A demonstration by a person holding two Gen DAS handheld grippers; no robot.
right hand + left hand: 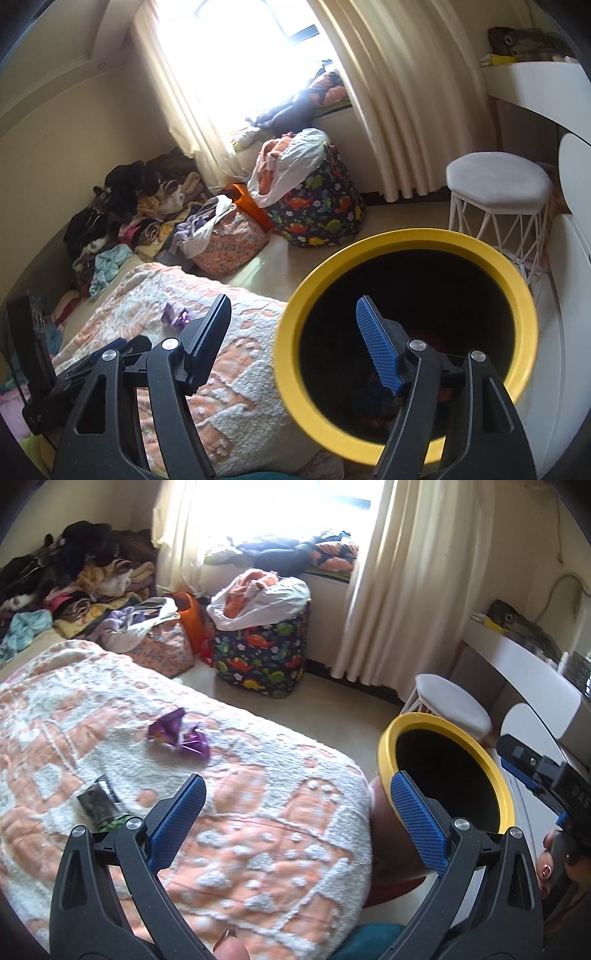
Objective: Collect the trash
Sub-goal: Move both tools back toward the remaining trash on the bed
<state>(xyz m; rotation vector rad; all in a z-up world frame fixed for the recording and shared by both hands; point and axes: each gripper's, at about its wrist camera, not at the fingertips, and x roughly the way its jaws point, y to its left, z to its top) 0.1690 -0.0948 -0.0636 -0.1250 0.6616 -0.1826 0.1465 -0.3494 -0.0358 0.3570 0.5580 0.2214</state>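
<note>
Left gripper [297, 801] spread wide, empty, above the bed [258, 812]. Right gripper [293, 325] also wide, empty, over the yellow-rimmed bin [406, 240] beside the bed. Purple wrapper [179, 733] and dark wrapper [96, 802] lie on the bed, apart.

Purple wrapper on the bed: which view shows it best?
The left wrist view: the purple wrapper lies large and unblocked on the blanket. The right wrist view shows it small, beside a finger.

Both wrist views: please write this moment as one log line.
left gripper open, empty | right gripper open | purple wrapper on bed | yellow-rimmed bin
</note>
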